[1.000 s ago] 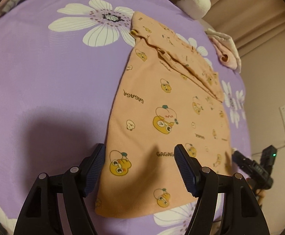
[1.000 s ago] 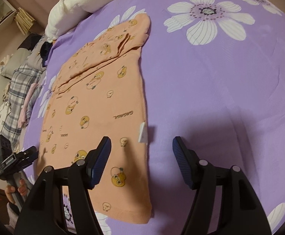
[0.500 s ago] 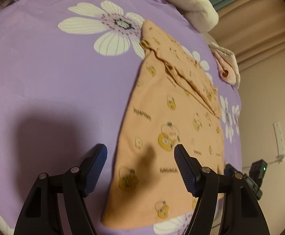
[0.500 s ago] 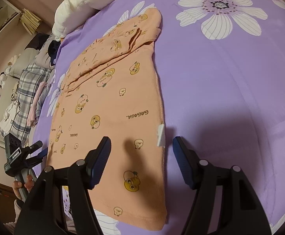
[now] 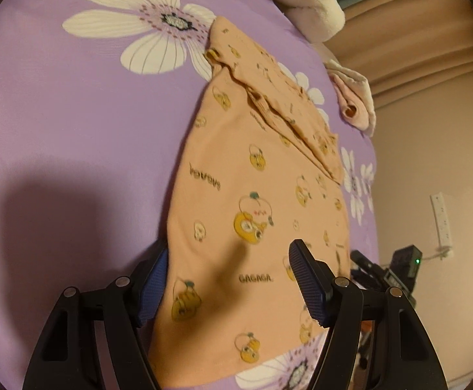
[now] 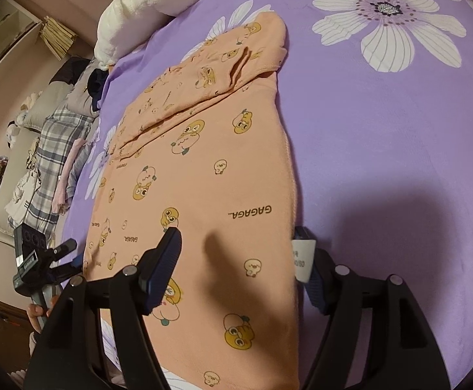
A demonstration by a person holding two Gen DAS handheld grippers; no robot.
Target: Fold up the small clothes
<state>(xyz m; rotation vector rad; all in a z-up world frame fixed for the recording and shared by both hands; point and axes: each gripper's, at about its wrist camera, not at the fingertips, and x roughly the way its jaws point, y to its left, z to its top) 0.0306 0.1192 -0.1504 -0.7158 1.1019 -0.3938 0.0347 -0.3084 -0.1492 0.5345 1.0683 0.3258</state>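
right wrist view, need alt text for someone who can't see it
An orange shirt printed with cartoon ducks lies flat on a purple flowered bedspread, its far end folded over. The right gripper hovers low, fingers straddling the shirt's near side edge by a white tag, its jaws opening. A white pillow sits at the far edge.

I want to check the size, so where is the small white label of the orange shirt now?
In the right wrist view, the white label sticks out from the orange shirt side edge, right beside the right-hand finger of the right claw.

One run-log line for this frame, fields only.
stage: pre-grasp | garment: orange shirt flat on purple bedspread | left hand-held gripper: open, straddling edge | right hand-held gripper: opening, straddling opposite edge
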